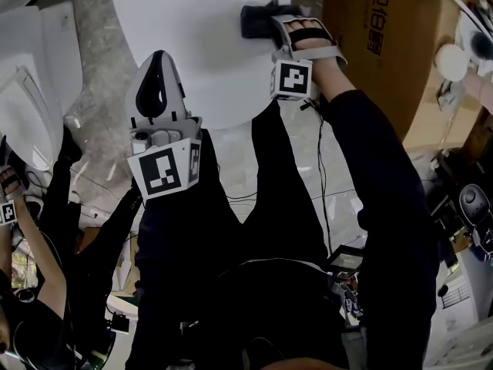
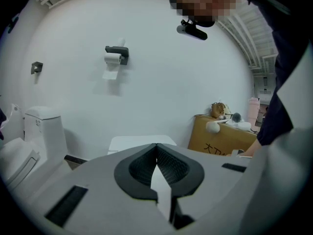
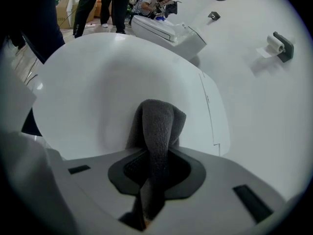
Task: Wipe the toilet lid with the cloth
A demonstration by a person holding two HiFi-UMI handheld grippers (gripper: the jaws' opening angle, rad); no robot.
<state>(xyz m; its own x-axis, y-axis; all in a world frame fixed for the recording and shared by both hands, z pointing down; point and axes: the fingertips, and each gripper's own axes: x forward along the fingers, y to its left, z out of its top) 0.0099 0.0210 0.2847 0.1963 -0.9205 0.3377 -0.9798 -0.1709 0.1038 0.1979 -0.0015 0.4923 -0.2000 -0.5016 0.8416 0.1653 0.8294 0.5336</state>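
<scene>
Head view: a person stands over a white toilet lid [image 1: 200, 37], a gripper in each hand. The right gripper [image 1: 266, 21] reaches across the far right side of the lid, its jaws clamped on a dark grey cloth [image 1: 254, 20] that rests against the lid's surface. In the right gripper view the cloth [image 3: 157, 126] rises folded from between the jaws and touches the lid [image 3: 98, 82]. The left gripper [image 1: 159, 56] hangs over the lid's near edge; its own view shows the jaws pressed together with nothing between them. A toilet-roll holder [image 2: 116, 55] is fixed to the white wall, and a cardboard box [image 2: 220, 136] stands to the right.
</scene>
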